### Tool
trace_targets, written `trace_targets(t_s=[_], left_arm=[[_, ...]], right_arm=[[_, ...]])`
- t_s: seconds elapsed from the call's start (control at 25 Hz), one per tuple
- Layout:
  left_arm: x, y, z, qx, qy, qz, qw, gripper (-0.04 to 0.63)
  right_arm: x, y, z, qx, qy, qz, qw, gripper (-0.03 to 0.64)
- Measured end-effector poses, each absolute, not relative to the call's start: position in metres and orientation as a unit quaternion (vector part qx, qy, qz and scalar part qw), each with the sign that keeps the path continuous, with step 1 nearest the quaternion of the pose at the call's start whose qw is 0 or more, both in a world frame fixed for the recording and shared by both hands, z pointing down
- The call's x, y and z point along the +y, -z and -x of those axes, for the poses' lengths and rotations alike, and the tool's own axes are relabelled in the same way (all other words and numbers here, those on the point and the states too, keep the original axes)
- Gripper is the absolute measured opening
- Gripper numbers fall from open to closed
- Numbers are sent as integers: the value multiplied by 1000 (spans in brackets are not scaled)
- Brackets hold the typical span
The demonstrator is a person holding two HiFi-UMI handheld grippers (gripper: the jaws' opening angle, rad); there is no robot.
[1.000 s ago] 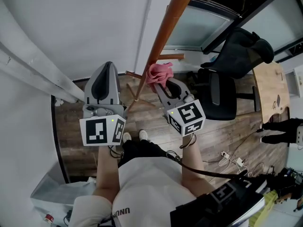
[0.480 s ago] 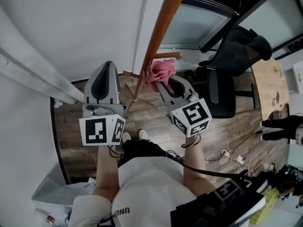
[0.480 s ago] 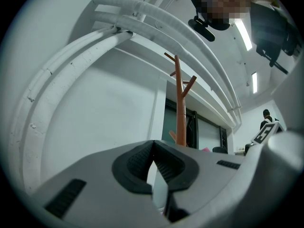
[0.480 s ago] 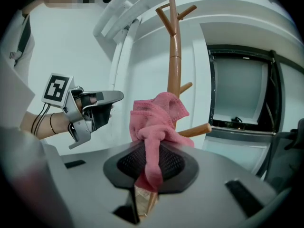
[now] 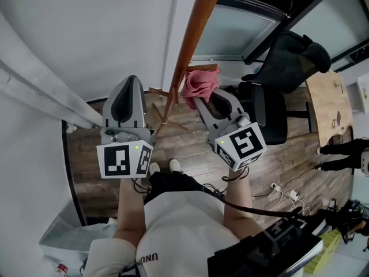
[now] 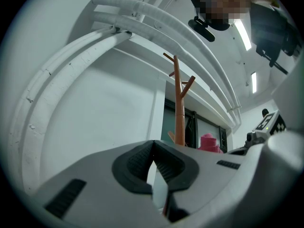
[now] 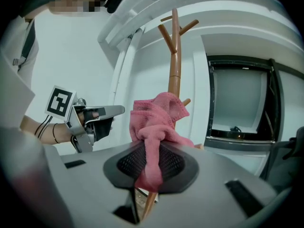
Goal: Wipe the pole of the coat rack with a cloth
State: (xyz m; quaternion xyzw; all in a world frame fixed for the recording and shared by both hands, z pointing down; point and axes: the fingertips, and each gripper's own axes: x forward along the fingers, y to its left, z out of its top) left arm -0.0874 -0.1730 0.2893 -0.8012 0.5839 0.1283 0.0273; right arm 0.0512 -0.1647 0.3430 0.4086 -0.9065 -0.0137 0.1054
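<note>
1. Left claw [image 6: 153,151]: the jaws are together at the tips, with nothing between the pads. In the head view this claw [image 5: 132,81] is held low at the left. It points toward the white wall [image 5: 86,33] and stands apart from the pole, to the pole's left.

2. Right claw [image 7: 151,152]: the jaws are clamped on a pink cloth [image 7: 155,122]. A narrow fold runs down between the two black pads, and the bulk of the cloth is bunched above the tips. In the head view this claw [image 5: 202,97] is raised to the right of the pole, with its marker cube [image 5: 241,146] toward the person.

3. Cloth position: in the head view the cloth [image 5: 199,83] sits against the right side of the brown wooden pole [image 5: 191,42] of the coat rack, level with a short lower peg [image 5: 203,68]. In the right gripper view the cloth covers the middle of the pole [image 7: 174,65]. Firm contact cannot be confirmed.

4. Surroundings: the rack foot stands on a wood-plank floor [image 5: 184,146]. A black office chair [image 5: 271,117] is beyond the right claw. A wooden bench [image 5: 328,105] lies farther right.
</note>
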Motion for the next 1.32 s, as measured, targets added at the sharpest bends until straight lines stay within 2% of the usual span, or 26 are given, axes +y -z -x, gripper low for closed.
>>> trace_targets(t_s=[0.4, 1.32], left_arm=[[-172, -290, 91, 588, -126, 799, 27, 14], [-179, -295, 91, 590, -123, 797, 21, 14]], right_arm=[[-164, -321, -52, -909, 15, -412, 56, 72], [-171, -317, -53, -907, 23, -417, 56, 72]])
